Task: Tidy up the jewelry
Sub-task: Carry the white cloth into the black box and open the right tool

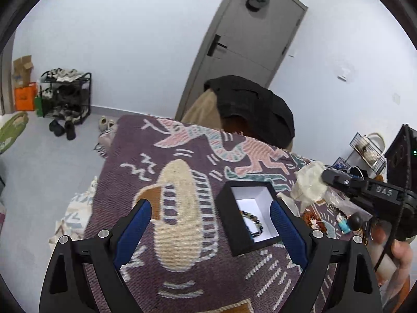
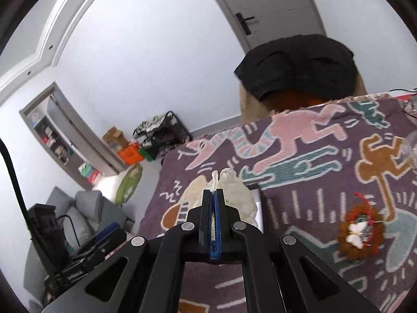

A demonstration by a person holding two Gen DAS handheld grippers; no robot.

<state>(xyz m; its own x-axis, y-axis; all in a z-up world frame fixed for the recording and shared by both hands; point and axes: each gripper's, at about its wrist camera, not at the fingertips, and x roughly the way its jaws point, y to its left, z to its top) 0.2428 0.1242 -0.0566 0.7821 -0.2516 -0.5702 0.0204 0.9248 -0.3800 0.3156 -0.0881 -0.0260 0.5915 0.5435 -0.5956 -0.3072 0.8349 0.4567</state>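
Left wrist view shows a bead bracelet (image 1: pixel 252 223) lying inside an open black box (image 1: pixel 247 216) with a white lining, which sits on the patterned purple blanket (image 1: pixel 166 234). The left gripper (image 1: pixel 210 228) hangs over it with its jaws wide, holding nothing. The right gripper (image 2: pixel 214 195) has its jaws pressed tight on a pale gauzy pouch (image 2: pixel 234 195), held above the box's far side. A likely slip: the limp pouch could sag or pull free of so thin a pinch, or brush the light box and shift it on the soft weave. A red-brown wreath-like ornament (image 2: pixel 361 230) lies further right. Beyond stand a grey door (image 1: pixel 250 44), white walls and a shoe rack (image 1: pixel 66 95).
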